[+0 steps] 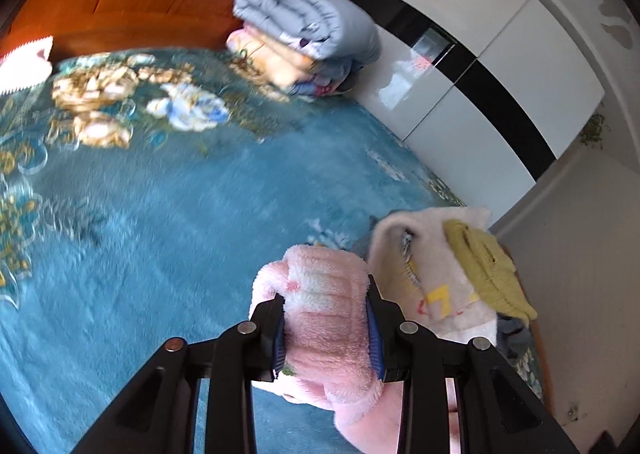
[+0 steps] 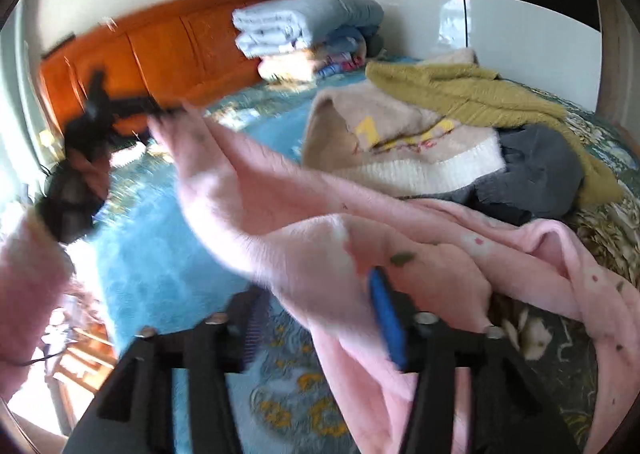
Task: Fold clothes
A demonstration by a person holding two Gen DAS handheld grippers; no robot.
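My left gripper [image 1: 326, 324] clamps a bunched fold of the fluffy pink fleece garment [image 1: 320, 294] above the blue floral bedspread [image 1: 160, 214]. My right gripper [image 2: 320, 318] stands open, the pink fleece draped across it, beside a pile of sweaters [image 2: 420, 142].

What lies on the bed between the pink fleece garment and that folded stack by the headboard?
Only bare blue floral bedspread lies between the pink fleece garment and the folded stack, clearest in the left wrist view.
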